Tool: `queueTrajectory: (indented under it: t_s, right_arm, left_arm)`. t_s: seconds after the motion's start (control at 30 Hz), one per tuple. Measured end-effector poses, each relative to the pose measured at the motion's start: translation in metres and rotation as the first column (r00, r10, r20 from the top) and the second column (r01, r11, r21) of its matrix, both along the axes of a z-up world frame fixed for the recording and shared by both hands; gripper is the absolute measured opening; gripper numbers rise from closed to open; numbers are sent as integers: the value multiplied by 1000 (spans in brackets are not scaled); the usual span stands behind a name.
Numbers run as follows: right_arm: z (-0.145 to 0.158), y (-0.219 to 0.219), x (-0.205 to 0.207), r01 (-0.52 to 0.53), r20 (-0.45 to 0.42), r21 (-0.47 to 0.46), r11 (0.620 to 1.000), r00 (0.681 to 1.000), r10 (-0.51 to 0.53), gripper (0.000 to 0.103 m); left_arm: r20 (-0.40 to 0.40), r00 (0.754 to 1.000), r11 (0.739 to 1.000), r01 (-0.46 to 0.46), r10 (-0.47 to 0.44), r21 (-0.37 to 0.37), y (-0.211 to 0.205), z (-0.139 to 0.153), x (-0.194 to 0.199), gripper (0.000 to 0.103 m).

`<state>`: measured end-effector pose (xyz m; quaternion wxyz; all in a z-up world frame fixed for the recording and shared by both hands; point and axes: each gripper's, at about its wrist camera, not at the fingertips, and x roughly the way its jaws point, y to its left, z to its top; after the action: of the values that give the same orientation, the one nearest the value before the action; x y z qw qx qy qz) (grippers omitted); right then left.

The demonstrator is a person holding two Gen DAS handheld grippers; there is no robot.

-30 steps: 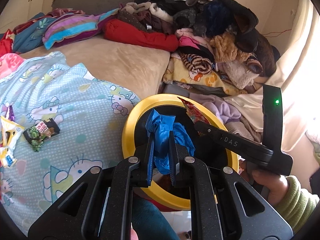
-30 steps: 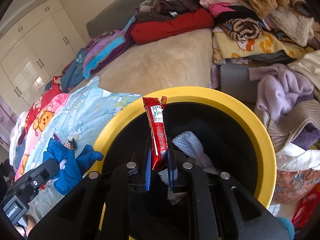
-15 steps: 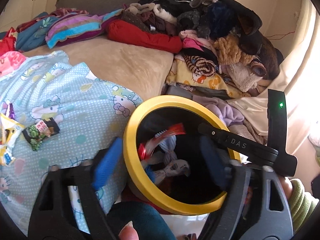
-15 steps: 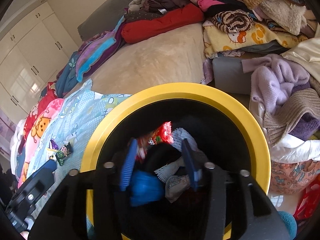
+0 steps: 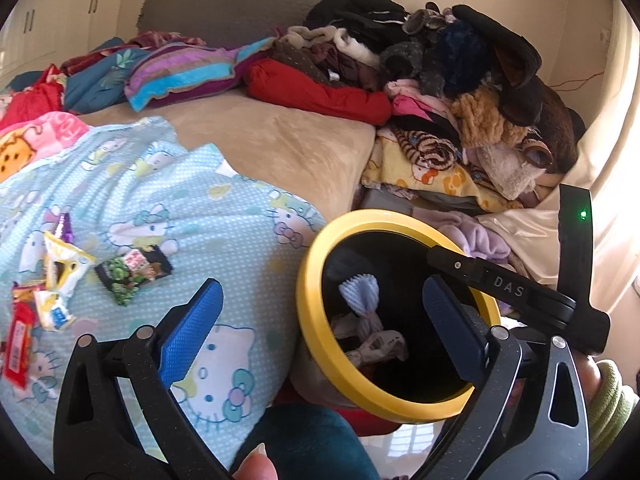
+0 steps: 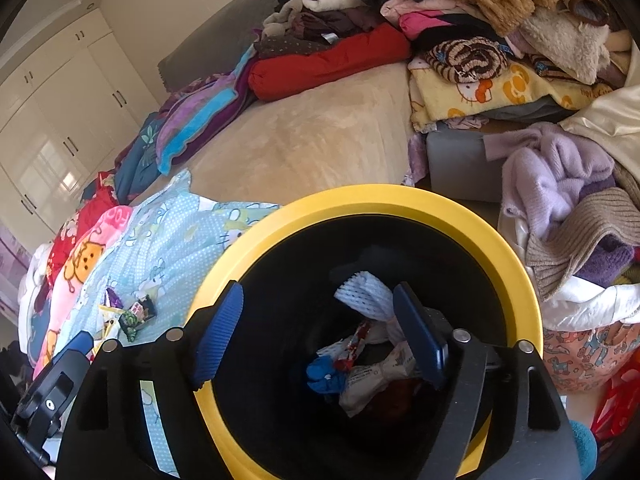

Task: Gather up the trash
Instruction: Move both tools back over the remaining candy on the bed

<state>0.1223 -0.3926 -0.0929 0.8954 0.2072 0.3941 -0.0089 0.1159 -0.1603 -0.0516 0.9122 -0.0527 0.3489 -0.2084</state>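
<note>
A black bin with a yellow rim (image 5: 310, 320) (image 6: 400, 198) stands beside the bed. Inside lie a blue glove (image 6: 326, 372), a red wrapper (image 6: 354, 344) and white paper trash (image 6: 368, 292) (image 5: 360, 300). My left gripper (image 5: 324, 320) hangs over the bin's left rim, its jaws still opening with nothing between them. My right gripper (image 6: 320, 332) is above the bin mouth, jaws also opening and empty. Several wrappers lie on the blue cartoon blanket: a green-black one (image 5: 132, 272) (image 6: 138, 316), a yellow-white one (image 5: 62, 264) and a red one (image 5: 18, 340).
Piled clothes and plush toys (image 5: 460, 92) crowd the bed's far right side. A red rolled garment (image 5: 320, 92) lies behind the beige blanket (image 5: 272, 144). White wardrobes (image 6: 60, 112) line the left wall. A person's sleeve (image 5: 608, 404) shows at the lower right.
Both grippers opened: the left let the blue glove go and the right let the red wrapper go, and both now lie in the bin. The left gripper shifted left.
</note>
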Motion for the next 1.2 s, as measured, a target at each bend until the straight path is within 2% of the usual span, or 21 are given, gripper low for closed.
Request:
queueTrajectory:
  t_s: [0.33,0.7,1.0,1.07,1.2]
  right_arm:
    - [13,24,-1,-49,34,-11,999,998,49,80]
    - [36,52,-7,-99,114,-12,995,988,100,83]
    - [57,86,-17,-177,195,-23,984,965,178,83]
    - [61,92,-20,-190,209,-28,981,959,191,87]
    - [68,107,-22,-223,229,-35,974,947,225,88]
  left_arm:
    - [45,998,999,-52,52,9,23,13,-4,92]
    - [90,986,990,-142,141,4,65,29,-8,92]
    - [122,971,979,-203,204,-16,99,43,-12,92]
    - [128,967,976,-219,219,-17,107,45,-13,92]
    - [138,959,969,-247,247,-16,122,48,-14,92]
